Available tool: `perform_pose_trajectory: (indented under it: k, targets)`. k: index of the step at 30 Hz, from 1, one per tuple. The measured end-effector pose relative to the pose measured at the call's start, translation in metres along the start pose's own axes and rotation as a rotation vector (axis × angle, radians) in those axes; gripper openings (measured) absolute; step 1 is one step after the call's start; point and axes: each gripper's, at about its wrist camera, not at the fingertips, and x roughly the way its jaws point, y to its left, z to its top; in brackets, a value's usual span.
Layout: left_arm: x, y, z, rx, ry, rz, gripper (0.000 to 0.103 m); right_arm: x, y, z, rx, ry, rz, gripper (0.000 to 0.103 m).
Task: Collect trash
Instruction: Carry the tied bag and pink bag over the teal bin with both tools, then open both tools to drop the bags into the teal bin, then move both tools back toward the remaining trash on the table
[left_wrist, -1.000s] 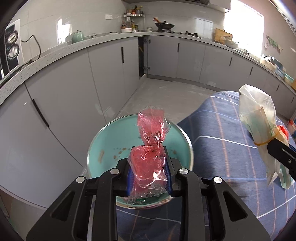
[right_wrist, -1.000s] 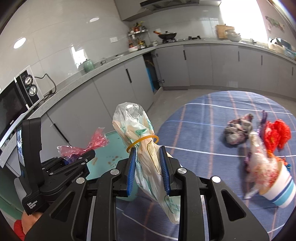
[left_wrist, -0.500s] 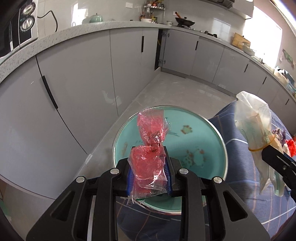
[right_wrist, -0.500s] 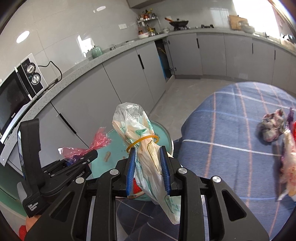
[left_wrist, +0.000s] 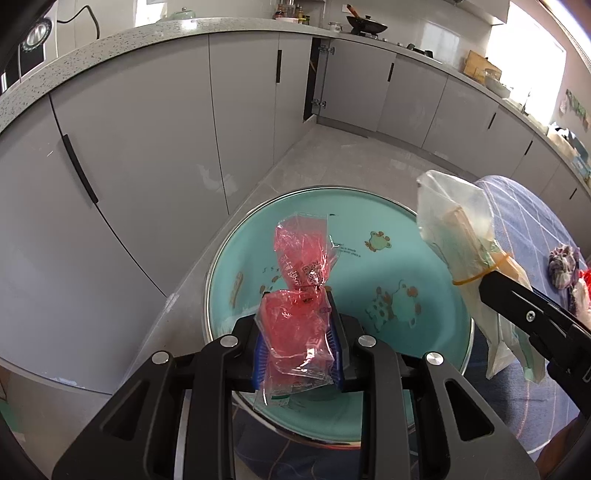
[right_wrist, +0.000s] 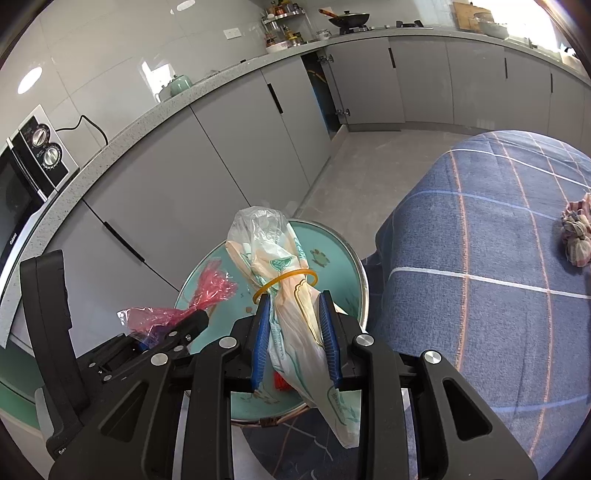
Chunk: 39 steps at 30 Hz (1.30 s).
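My left gripper (left_wrist: 297, 325) is shut on a crumpled red plastic wrapper (left_wrist: 301, 273) and holds it above a round teal basin (left_wrist: 399, 258) with cartoon prints. My right gripper (right_wrist: 295, 325) is shut on a clear plastic bag (right_wrist: 284, 280) bound with a yellow rubber band, also over the teal basin (right_wrist: 340, 243). The bag shows at the right of the left wrist view (left_wrist: 461, 236), and the red wrapper shows at the left of the right wrist view (right_wrist: 207, 295). A small red scrap (right_wrist: 279, 380) lies in the basin under the bag.
A table with a blue checked cloth (right_wrist: 498, 258) stands to the right of the basin, with a crumpled rag (right_wrist: 576, 232) on it. Grey kitchen cabinets (left_wrist: 166, 129) run along the left and back. A microwave (right_wrist: 22, 173) sits on the counter.
Both grippers moved forward and over the basin with their loads; the basin now fills more of both views and the table has slid to the right.
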Motion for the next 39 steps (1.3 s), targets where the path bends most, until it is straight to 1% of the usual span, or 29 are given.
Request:
perform_pose_trajectory:
  k: [7,9,13,15,18,20,21,22,25,26,27,29,30,32,34,39]
  targets:
    - [0.008,0.000,0.001,0.009,0.018,0.030,0.027,0.016,0.006,0.004,-0.009,0.018,-0.003,0.028]
    - [0.009,0.001,0.000,0.006,0.025,0.037,0.027,0.025,0.008,0.006,-0.010,0.037,0.021,0.029]
    - [0.010,0.002,-0.002,0.004,0.032,0.045,0.028,0.029,0.010,0.006,-0.022,0.023,0.044,0.047]
    - [0.010,0.002,0.000,0.005,0.034,0.048,0.028,0.026,0.009,0.006,-0.026,0.019,0.050,0.047]
    - [0.007,0.004,-0.001,0.005,0.031,0.050,0.030,0.013,0.002,0.007,-0.019,0.001,0.034,0.047]
    - [0.004,0.001,0.000,0.010,0.023,0.058,0.031,0.003,-0.003,0.008,-0.017,-0.018,0.027,0.050]
    - [0.003,-0.001,0.000,0.017,0.017,0.064,0.035,-0.005,-0.006,0.009,-0.017,-0.035,0.019,0.052]
    - [0.001,-0.004,0.000,0.022,0.012,0.069,0.040,-0.011,-0.008,0.010,-0.015,-0.048,0.014,0.053]
    - [-0.010,-0.014,0.001,0.042,-0.025,0.083,0.048,-0.031,-0.019,0.010,-0.002,-0.084,-0.001,0.054]
    - [-0.015,-0.017,0.002,0.050,-0.042,0.088,0.054,-0.036,-0.021,0.010,0.000,-0.092,-0.008,0.054]
    - [-0.019,-0.020,0.003,0.056,-0.057,0.093,0.065,-0.045,-0.026,0.010,0.004,-0.106,-0.019,0.054]
    - [-0.033,-0.034,0.006,0.082,-0.115,0.118,0.077,-0.056,-0.032,0.009,0.006,-0.127,-0.033,0.055]
    - [-0.038,-0.038,0.007,0.092,-0.134,0.123,0.080,-0.066,-0.039,0.008,0.005,-0.148,-0.049,0.056]
    - [-0.049,-0.053,0.009,0.118,-0.174,0.112,0.084,-0.080,-0.047,0.006,0.005,-0.181,-0.079,0.061]
    - [-0.055,-0.067,0.010,0.135,-0.189,0.088,0.089,-0.095,-0.059,0.004,0.007,-0.207,-0.112,0.061]
    - [-0.065,-0.116,0.010,0.210,-0.206,0.019,0.092,-0.127,-0.100,-0.005,0.065,-0.245,-0.181,0.062]
